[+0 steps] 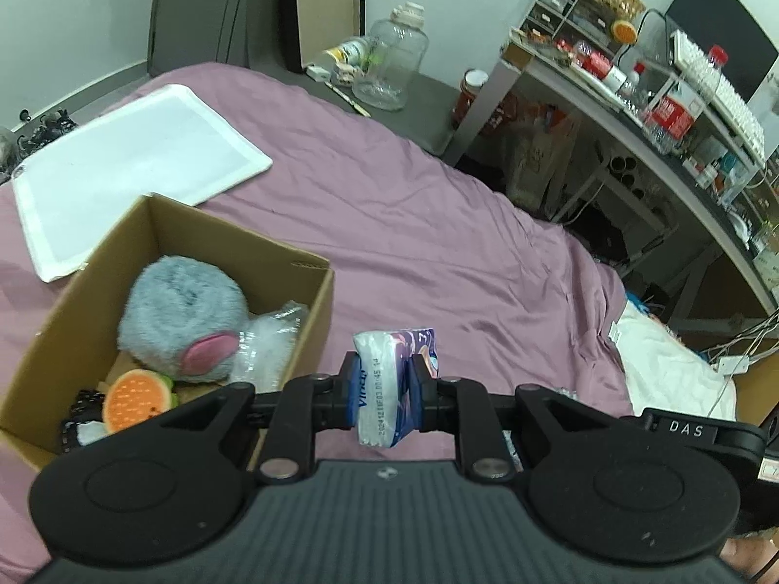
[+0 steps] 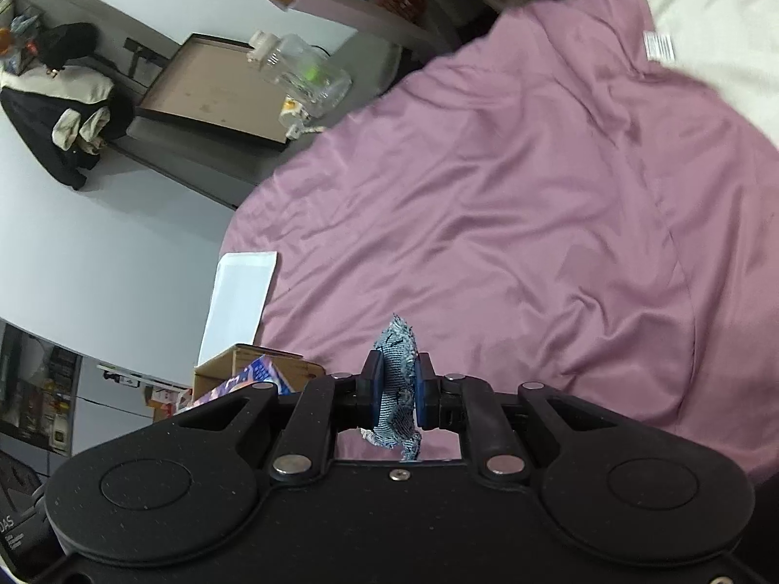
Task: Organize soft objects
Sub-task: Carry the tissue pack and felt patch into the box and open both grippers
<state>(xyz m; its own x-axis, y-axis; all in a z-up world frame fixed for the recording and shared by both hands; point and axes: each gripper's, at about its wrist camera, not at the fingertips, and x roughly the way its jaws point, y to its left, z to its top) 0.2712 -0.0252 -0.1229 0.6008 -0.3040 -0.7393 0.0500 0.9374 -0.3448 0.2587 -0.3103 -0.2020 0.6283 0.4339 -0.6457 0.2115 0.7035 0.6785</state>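
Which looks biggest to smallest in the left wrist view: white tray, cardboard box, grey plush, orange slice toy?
1. Cardboard box and white tray: look alike in size, and the box is nearer, so unranked.
2. Grey plush.
3. Orange slice toy.

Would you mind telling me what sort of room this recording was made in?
Most likely a bedroom that doubles as a workspace: a bed with a purple sheet fills the view, a cluttered desk with a keyboard stands beside it, and clothes hang on the wall.
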